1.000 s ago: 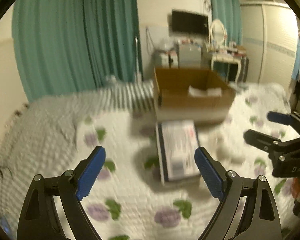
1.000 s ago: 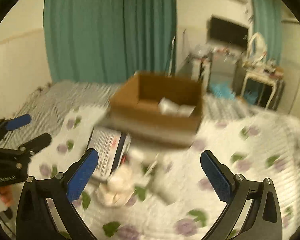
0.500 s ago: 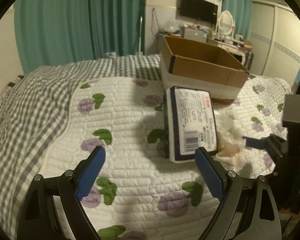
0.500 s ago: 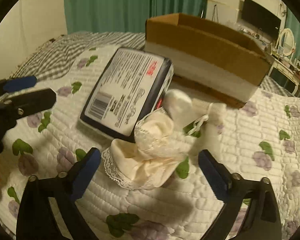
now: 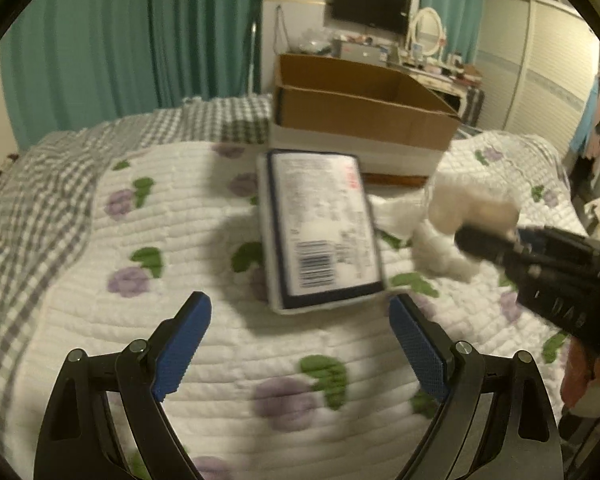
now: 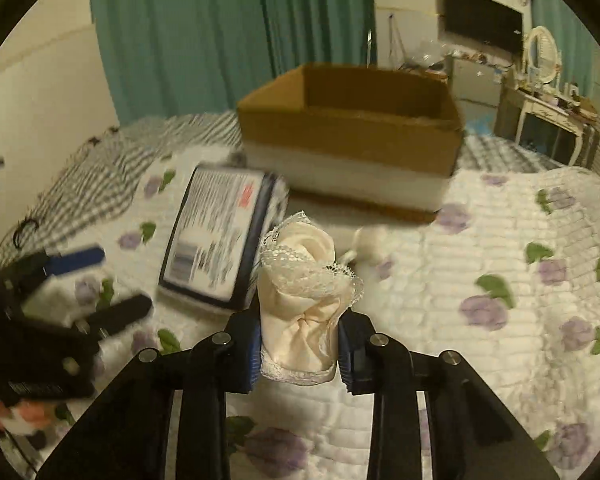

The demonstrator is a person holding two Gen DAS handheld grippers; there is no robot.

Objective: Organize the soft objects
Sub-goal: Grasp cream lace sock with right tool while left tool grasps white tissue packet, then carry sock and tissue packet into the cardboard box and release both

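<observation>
Right wrist view: the right gripper (image 6: pixel 298 350) is clamped on a cream, lace-trimmed sock (image 6: pixel 300 312), bunched and upright above the floral quilt (image 6: pixel 500 240); the cardboard box (image 6: pixel 352 140) sits beyond. The left gripper (image 5: pixel 298 344) gapes wide, holding nothing, near the flat packet (image 5: pixel 320 232).

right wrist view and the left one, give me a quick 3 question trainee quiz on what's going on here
1. True or false: the right gripper is shut on the lace cloth.
2. Which gripper is open and holding nothing?
3. Multiple choice: the flat pack lies A) inside the box, B) on the quilt in front of the box, C) in the left gripper.

Key: 1 true; 2 left; 3 B
</observation>
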